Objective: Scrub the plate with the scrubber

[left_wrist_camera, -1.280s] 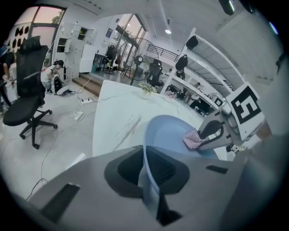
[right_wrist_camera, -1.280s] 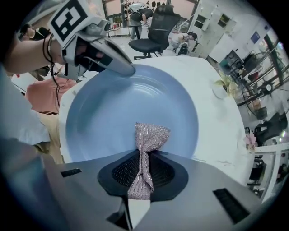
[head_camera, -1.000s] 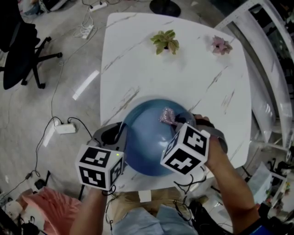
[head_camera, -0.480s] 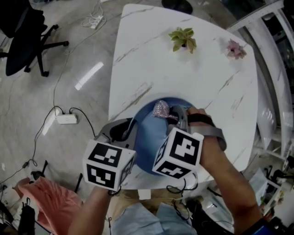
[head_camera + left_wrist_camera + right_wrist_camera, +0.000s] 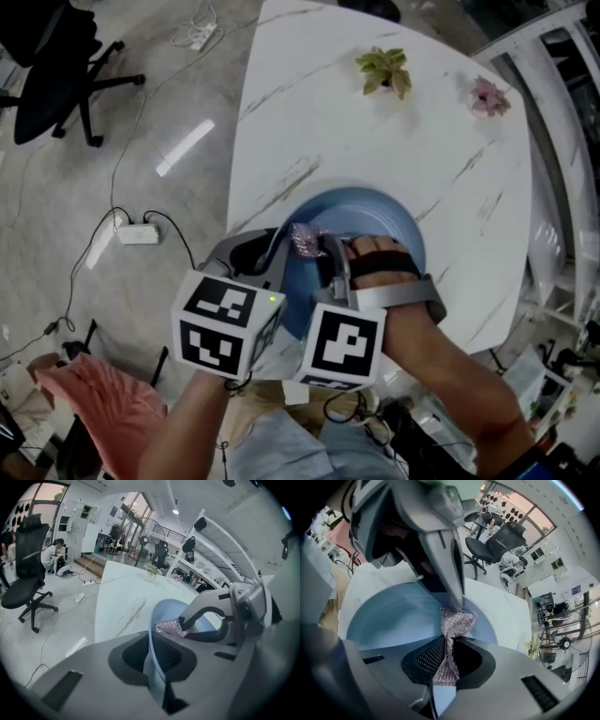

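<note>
Grey polished floor fills the left side of the room, with a black chair (image 5: 47, 66) on it and, nearer, a white power strip (image 5: 136, 234) with its cable. To the right stands a white marble table (image 5: 394, 150), and the work is at its near edge. The left gripper (image 5: 261, 267) comes in from the near left with its jaws closed on the left rim of the blue plate (image 5: 380, 216). Its own camera shows the rim running edge-on between the 2 jaws, which clamp it from both sides. Just right of those jaws is the scrubber (image 5: 307, 240), a crumpled wad of shiny pinkish mesh. It sits against the plate's inner face, close to that same rim. The right gripper (image 5: 330, 262) holds it, jaws pinched together on the mesh. A strip of mesh trails back between the jaws, while the rest bunches out past the tips and touches the blue surface. A hand (image 5: 375, 267) with a dark strap across it grips that tool. The plate sits over the near part of the table, partly hidden by the right gripper and the hand. Farther back on the table, well apart from the plate, are 2 small plants. The green plant (image 5: 384, 70) comes first, then the pink plant (image 5: 489, 97) near the far right corner.
</note>
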`<state>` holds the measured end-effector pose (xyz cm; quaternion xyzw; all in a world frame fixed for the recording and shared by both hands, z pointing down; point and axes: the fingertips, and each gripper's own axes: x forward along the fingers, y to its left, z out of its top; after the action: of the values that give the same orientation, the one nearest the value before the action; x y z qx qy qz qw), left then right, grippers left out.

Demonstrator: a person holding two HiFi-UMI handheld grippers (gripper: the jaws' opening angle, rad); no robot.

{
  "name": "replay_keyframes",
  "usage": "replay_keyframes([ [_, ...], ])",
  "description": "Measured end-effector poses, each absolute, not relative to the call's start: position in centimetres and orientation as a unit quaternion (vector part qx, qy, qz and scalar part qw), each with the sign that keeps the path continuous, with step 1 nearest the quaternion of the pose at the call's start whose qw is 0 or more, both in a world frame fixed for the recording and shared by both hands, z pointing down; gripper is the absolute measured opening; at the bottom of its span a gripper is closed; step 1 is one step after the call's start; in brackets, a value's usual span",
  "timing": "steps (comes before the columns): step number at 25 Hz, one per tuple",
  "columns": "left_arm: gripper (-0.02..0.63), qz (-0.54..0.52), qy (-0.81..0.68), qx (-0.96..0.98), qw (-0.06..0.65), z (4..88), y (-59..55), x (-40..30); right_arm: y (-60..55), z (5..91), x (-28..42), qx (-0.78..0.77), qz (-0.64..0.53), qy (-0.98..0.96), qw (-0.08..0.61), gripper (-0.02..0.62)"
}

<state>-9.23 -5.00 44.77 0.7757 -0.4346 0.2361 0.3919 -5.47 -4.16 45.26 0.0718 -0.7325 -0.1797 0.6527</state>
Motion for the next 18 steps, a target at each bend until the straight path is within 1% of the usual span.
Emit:
replay_keyframes([
  [11, 0.021, 0.227, -0.442, 0.776, 0.389, 44.8, -5.2, -9.3, -1.4, 45.2, -5.5, 0.071, -0.187, -0.747, 0.634, 0.074],
  [18, 0.021, 0.226, -0.447, 0.773, 0.389, 44.8, -5.3, -9.4, 2.4, 45.1, -5.8, 0.035, -0.201, -0.763, 0.613, 0.074],
])
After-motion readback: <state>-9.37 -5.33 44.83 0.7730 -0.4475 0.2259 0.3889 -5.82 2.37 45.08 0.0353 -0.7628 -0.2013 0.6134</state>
